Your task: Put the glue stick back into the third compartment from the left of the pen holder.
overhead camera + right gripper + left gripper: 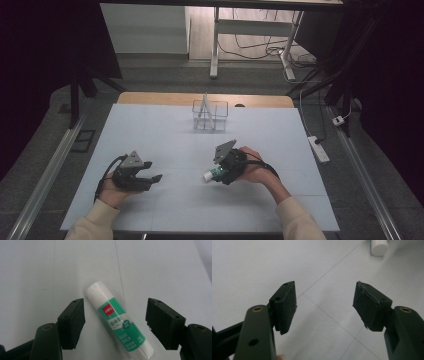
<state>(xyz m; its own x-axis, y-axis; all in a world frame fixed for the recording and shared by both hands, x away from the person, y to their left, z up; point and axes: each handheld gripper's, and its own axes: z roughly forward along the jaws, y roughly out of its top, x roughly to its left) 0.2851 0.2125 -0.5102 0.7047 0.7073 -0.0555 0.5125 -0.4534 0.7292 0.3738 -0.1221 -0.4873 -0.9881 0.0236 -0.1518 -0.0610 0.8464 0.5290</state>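
Note:
A white glue stick with a green label [117, 320] lies flat on the pale table between the jaws of my right gripper [117, 315]. The jaws stand open on either side of it with a gap at each pad. From above, the glue stick [211, 174] pokes out to the left of the right gripper [219, 175]. My left gripper [153, 171] rests low over the table at the left, pointing right. Its jaws [324, 305] are open with only bare table between them. The glue stick's white cap [379, 246] shows farther off in the left gripper view.
A clear divided holder [210, 115] with a thin pen-like stick in it stands at the far middle of the white table [165, 135]. Beyond the table are desk legs and cables on the floor. A power strip [318, 148] lies off the right edge.

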